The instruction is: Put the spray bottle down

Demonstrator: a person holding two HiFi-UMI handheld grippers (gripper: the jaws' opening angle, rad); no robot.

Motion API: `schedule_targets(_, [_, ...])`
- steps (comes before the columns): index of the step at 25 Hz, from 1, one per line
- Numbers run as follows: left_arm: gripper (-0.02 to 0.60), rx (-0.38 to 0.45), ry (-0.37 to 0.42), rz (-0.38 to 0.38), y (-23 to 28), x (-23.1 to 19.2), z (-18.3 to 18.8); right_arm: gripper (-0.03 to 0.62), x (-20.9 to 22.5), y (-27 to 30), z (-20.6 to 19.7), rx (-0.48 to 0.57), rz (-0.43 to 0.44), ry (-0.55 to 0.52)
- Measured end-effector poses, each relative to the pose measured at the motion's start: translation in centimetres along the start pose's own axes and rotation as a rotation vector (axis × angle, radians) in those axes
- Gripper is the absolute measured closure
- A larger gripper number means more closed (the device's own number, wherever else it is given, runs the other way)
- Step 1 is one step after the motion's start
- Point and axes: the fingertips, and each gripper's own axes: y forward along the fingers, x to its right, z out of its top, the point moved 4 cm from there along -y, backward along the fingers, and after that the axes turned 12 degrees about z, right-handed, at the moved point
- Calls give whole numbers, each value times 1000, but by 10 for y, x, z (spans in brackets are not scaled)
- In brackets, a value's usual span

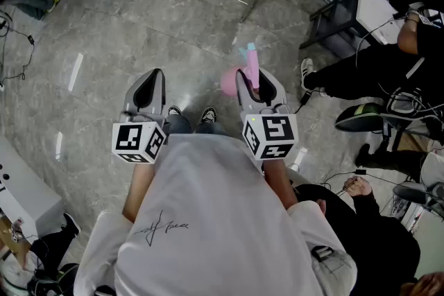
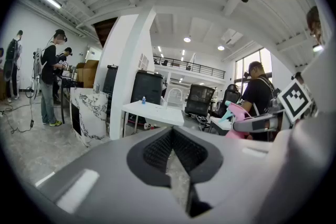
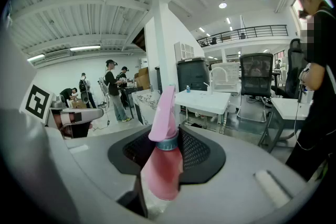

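Found pink plastic spray bottle (image 3: 159, 173) clamped in right gripper (image 3: 161, 152) above grey floor (image 1: 173, 31) — not yet set down; left gripper (image 2: 176, 153) pressed together, empty.

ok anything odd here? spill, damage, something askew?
Nothing spilled or damaged. The only oddity is that the pink spray bottle is not upright. It sits tilted between the right gripper's jaws, spray head pointing forward, in the air over the floor. The left gripper is empty, jaws nearly together.
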Motion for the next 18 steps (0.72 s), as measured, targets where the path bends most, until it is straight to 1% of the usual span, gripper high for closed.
schedule_targets(5, [528,-12,4,-24,2,5,3,461,0,-2,0,-5,-17,10])
schedule_targets(9, [528,-15,-2,-16,3,2,3,461,2,0,-4,-9,-11,20])
schedule_targets(14, [528,-25,4,-1,2,5,-1,461,10,0,-5,22,5,64])
schedule_targets(18, [528,-31,14,-3,3,11,0,461,14,1,-6,29,22,78])
